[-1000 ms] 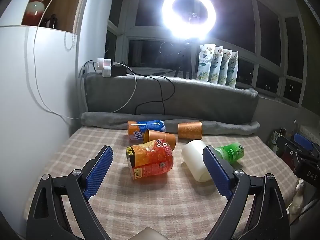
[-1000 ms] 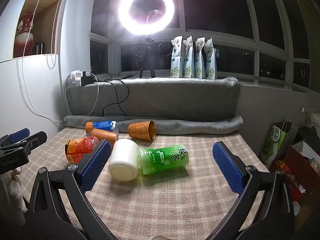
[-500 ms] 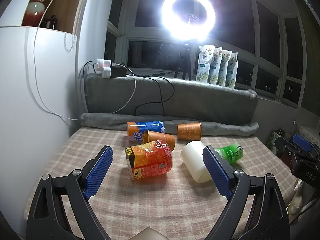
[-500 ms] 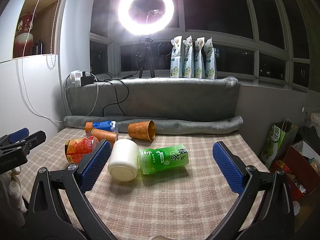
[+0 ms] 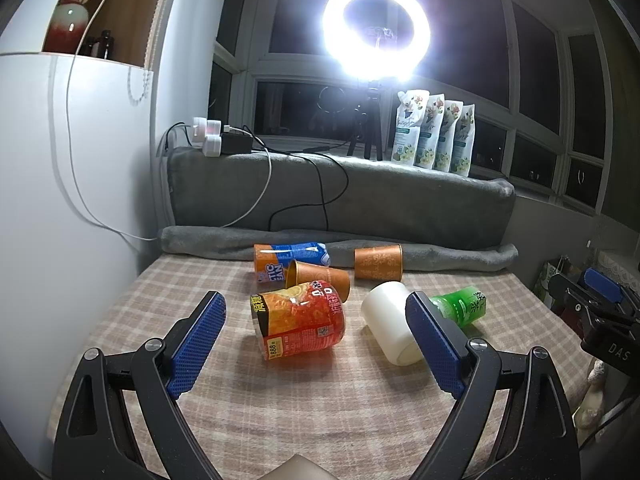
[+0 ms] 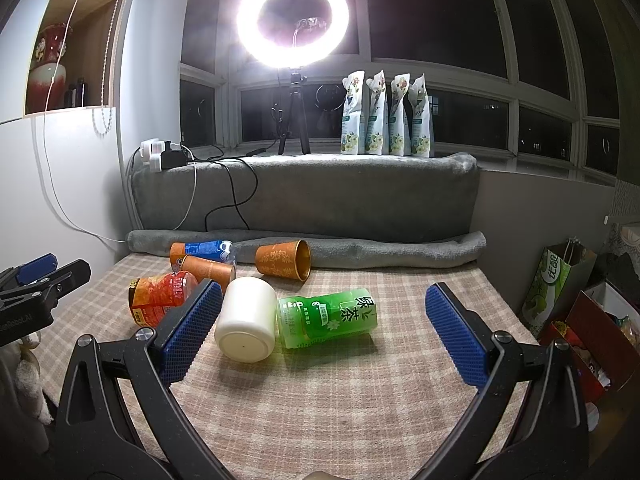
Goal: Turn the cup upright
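Several cups lie on their sides on the checked cloth. A white cup [image 5: 390, 322] [image 6: 247, 324] lies in the middle with its base toward the right wrist camera. An orange patterned cup [image 5: 378, 262] [image 6: 284, 260] lies near the grey roll, and a plain orange cup [image 5: 318, 280] [image 6: 208, 269] lies left of it. My left gripper [image 5: 316, 344] is open and empty, in front of the red-orange cup [image 5: 298, 320]. My right gripper [image 6: 324, 332] is open and empty, in front of the green cup [image 6: 328, 317].
A blue-and-orange cup [image 5: 290, 258] lies at the back left. A grey rolled blanket [image 6: 360, 246] and cushion [image 6: 320, 192] bound the far edge. A white wall [image 5: 60, 200] is on the left. Bags and boxes [image 6: 580, 312] stand beyond the right edge. A ring light [image 6: 292, 20] glares behind.
Both grippers have drifted very slightly; the objects sit almost unchanged in both views. Nothing was taken hold of or let go.
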Demonstrator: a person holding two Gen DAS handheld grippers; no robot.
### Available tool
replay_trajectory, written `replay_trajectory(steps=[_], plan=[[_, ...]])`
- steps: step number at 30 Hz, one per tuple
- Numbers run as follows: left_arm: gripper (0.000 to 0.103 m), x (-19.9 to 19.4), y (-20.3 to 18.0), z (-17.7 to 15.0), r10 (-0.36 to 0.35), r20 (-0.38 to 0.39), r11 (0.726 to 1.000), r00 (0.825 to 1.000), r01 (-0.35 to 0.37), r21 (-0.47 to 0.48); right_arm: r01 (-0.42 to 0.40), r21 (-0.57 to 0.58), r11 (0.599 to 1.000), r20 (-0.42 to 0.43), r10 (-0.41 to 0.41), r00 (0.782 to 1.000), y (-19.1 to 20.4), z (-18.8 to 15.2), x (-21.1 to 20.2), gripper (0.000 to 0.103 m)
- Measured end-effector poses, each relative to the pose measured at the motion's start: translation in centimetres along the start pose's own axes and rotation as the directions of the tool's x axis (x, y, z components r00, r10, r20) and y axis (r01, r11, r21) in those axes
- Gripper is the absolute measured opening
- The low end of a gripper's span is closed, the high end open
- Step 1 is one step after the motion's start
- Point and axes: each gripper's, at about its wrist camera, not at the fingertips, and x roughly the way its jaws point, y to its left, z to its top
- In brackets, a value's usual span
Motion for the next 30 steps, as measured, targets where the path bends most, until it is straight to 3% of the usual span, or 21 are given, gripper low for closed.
replay_trajectory(steps=[30], plan=[[0.092,-0.14,-0.31,0.21,-0.002,0.003,1.0,1.0,0.002,0.002,0.001,-0.001,1.0,-0.002,-0.001,1.0,0.07,0.06,0.12,0.103]])
